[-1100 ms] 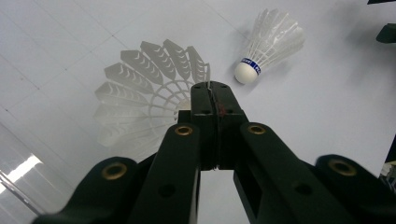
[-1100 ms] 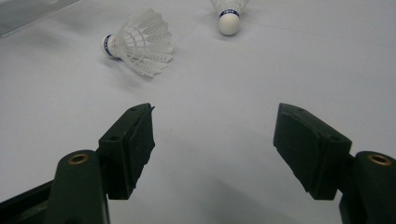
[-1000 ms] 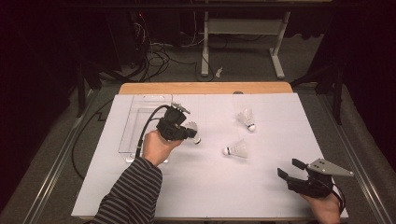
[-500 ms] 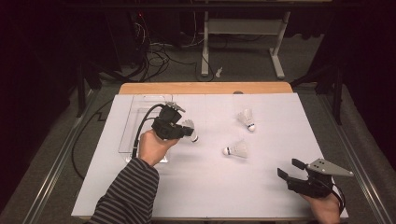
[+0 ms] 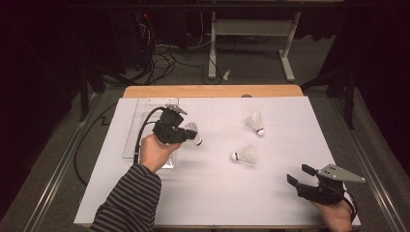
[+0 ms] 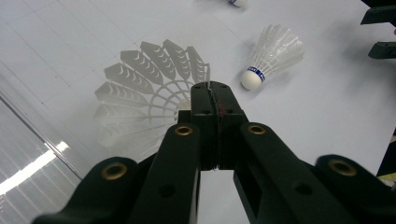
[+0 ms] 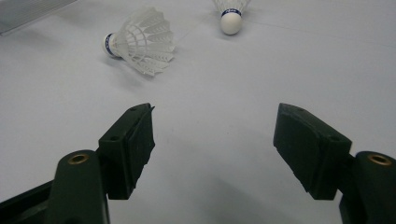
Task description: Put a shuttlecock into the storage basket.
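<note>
My left gripper [image 5: 186,134] [image 6: 215,88] is shut on the feather rim of a white shuttlecock [image 5: 193,132] [image 6: 149,95], left of the sheet's middle and next to the clear tray [image 5: 145,108]. Its cork points to the right in the high view. Two more shuttlecocks lie on the white sheet: one in the middle [image 5: 244,155] [image 6: 274,55] [image 7: 140,42], and one farther back and to the right [image 5: 255,123] [image 7: 231,16]. At the sheet's near right corner my right gripper [image 5: 300,174] [image 7: 215,126] stands open with nothing between its jaws, pointing at the loose shuttlecocks.
The white sheet [image 5: 217,193] covers a wooden table whose far edge [image 5: 212,91] shows. The flat clear tray [image 6: 28,154] lies at the sheet's left side. Cables and a metal stand [image 5: 212,48] are on the floor beyond the table.
My left gripper has drifted slightly left, toward the tray, still holding the shuttlecock. The right gripper and the two loose shuttlecocks have not moved.
</note>
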### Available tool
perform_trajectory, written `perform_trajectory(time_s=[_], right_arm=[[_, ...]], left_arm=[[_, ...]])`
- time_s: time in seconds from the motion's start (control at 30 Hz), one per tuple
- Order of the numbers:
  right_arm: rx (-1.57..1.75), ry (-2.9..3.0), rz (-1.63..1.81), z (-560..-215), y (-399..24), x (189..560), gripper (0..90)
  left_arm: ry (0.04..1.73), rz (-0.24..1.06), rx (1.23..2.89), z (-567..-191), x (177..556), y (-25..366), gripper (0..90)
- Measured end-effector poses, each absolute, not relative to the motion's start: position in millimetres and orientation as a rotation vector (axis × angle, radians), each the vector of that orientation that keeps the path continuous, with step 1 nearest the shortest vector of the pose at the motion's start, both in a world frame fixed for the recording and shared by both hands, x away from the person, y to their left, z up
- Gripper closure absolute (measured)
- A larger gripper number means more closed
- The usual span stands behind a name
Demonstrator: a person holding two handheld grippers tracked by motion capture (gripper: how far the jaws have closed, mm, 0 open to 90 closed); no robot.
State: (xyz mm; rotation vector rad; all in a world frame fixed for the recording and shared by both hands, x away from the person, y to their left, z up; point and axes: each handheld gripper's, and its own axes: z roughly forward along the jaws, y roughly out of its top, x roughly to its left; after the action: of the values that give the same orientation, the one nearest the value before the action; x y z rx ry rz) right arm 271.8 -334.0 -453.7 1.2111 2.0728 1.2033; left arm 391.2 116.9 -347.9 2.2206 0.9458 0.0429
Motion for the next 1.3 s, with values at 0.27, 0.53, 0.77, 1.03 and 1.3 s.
perform_trajectory(time_s=[0.27, 0.53, 0.77, 1.03, 1.3], right_arm=[[1.211, 2.074, 1.202, -454, -334, 272, 29.4], [1.212, 2.073, 1.201, -454, -334, 272, 29.3], [1.21, 2.072, 1.202, -454, -334, 272, 29.4], [1.213, 2.072, 1.201, -454, -334, 272, 29.3], [1.211, 2.077, 1.201, -454, -332, 272, 29.3]], left_arm=[[0.956, 0.06, 2.208, -345, 390, 124, 89.1], [0.984, 0.091, 2.162, -341, 388, 135, 89.1], [0.999, 0.105, 2.148, -339, 387, 142, 89.1], [1.032, 0.142, 2.104, -336, 385, 154, 89.1], [1.064, 0.178, 2.082, -335, 383, 168, 89.1]])
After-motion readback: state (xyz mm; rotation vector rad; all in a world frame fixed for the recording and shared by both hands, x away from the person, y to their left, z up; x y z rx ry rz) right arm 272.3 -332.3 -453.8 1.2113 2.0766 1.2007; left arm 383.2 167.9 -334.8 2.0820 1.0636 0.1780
